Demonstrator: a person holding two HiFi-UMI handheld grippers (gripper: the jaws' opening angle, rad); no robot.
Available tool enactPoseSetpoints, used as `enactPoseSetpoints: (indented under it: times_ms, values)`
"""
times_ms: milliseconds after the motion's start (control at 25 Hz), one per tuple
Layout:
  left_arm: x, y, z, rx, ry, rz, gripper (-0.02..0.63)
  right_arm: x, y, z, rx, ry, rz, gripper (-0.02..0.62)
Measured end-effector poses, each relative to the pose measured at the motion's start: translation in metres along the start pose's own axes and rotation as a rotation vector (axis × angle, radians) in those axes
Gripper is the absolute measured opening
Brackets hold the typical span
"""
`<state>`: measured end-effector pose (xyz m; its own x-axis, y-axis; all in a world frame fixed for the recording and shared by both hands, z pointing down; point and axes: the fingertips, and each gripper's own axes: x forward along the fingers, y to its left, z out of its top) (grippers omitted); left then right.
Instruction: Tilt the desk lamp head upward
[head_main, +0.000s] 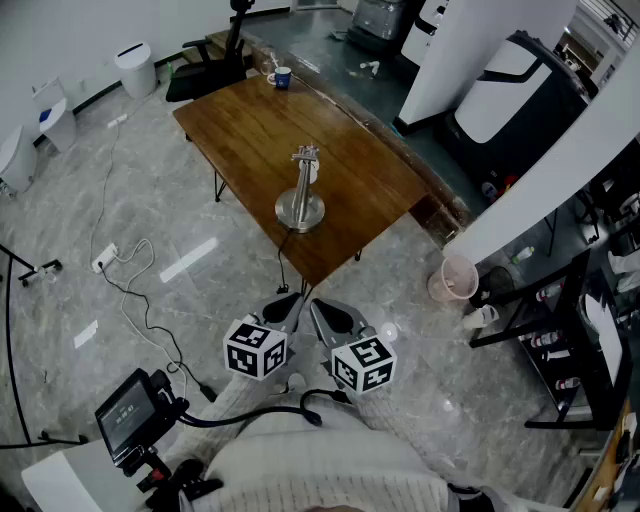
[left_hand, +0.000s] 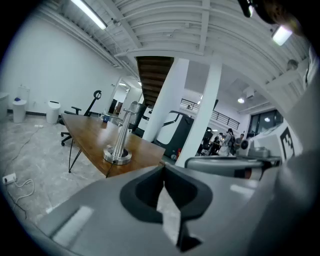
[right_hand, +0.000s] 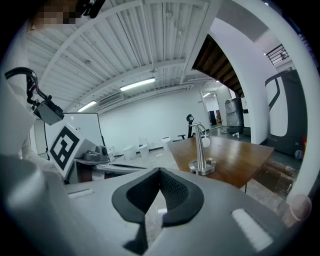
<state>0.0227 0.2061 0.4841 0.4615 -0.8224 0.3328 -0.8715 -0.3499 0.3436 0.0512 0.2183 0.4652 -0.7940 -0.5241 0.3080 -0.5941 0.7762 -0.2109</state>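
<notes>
A small metal desk lamp (head_main: 301, 190) stands on a round base near the front end of the wooden table (head_main: 250, 125); its head (head_main: 306, 155) sits at the top of the post. The lamp (left_hand: 120, 140) also shows in the left gripper view and the lamp (right_hand: 201, 150) in the right gripper view, some way ahead of the jaws. My left gripper (head_main: 288, 303) and right gripper (head_main: 320, 308) are held side by side over the floor, short of the table's near corner. Both are shut with nothing between the jaws, seen at left gripper (left_hand: 162, 167) and right gripper (right_hand: 160, 170).
A blue-and-white mug (head_main: 281, 77) stands at the table's far end, with an office chair (head_main: 205, 70) beyond it. A white cable and power strip (head_main: 105, 260) lie on the floor at left. A pink bin (head_main: 452, 278) and black shelving (head_main: 560, 340) stand at right.
</notes>
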Motion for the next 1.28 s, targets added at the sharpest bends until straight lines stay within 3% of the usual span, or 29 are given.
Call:
enactPoseSetpoints:
  times_ms: [320, 600, 680, 920, 1080, 1280]
  values:
    - [0.004, 0.026, 0.023, 0.016, -0.007, -0.011, 0.006, 0.015, -0.006, 0.009, -0.041, -0.028, 0.024, -0.003]
    - [0.072, 0.104, 0.065, -0.006, -0.005, 0.013, 0.006, 0.099, -0.08, 0.056, -0.126, -0.051, -0.019, -0.002]
    - [0.084, 0.126, 0.082, -0.008, -0.009, -0.004, 0.006, 0.121, -0.096, 0.07, -0.137, -0.057, -0.044, 0.054]
    - [0.122, 0.184, 0.121, 0.008, 0.022, -0.065, 0.006, 0.18, -0.133, 0.081, -0.147, -0.021, -0.116, 0.092]
    - [0.15, 0.201, 0.138, -0.009, 0.061, -0.142, 0.008, 0.208, -0.159, 0.081, -0.138, 0.023, -0.168, 0.153]
    - [0.177, 0.212, 0.161, -0.193, 0.084, -0.37, 0.006, 0.232, -0.173, 0.087, -0.211, 0.065, -0.211, 0.166]
